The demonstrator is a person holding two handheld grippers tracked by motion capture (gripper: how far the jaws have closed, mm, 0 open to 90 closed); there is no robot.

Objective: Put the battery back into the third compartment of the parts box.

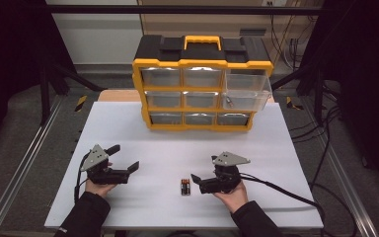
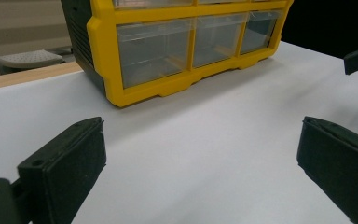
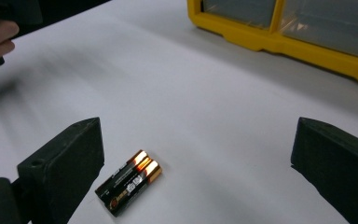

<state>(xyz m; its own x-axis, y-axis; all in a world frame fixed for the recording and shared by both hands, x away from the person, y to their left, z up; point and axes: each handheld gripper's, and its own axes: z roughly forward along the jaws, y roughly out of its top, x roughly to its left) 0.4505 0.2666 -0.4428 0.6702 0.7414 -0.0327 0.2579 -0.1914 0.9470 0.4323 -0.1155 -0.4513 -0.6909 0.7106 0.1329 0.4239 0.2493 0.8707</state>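
High view, item list.

Item 1: pair of batteries (image 1: 185, 187), black with copper-coloured ends, lying side by side and touching on the white table (image 1: 128, 128), near its front edge between the two claws. Long axis is running front to back, toward the drawer cabinet.

Item 2: right claw (image 1: 196, 179), resting low over the table in the person's right hand (image 1: 231, 193), pointing leftward at the batteries. Its nearest tip is sitting just beside the pair, on their right. Jaws are standing wide apart and gripping nothing. In the right gripper view the batteries (image 3: 129, 181) are lying between the jaws, closer to the jaw at the left of that view, slanted across the opening. This is the nearer claw; judged likely to take the pickup, and it would need to close across the pair's short side.

Item 3: left claw (image 1: 126, 167), held in the left hand (image 1: 98, 186), pointing rightward and slightly toward the cabinet, well apart from the batteries. Jaws are spread wide and holding nothing; in the left gripper view only bare table is lying between them.

Item 4: yellow-and-black drawer cabinet (image 1: 202, 84), standing at the table's far side, three rows of clear drawers. The top right drawer (image 1: 246, 91) is sitting pulled out; a small item inside is too small to identify.
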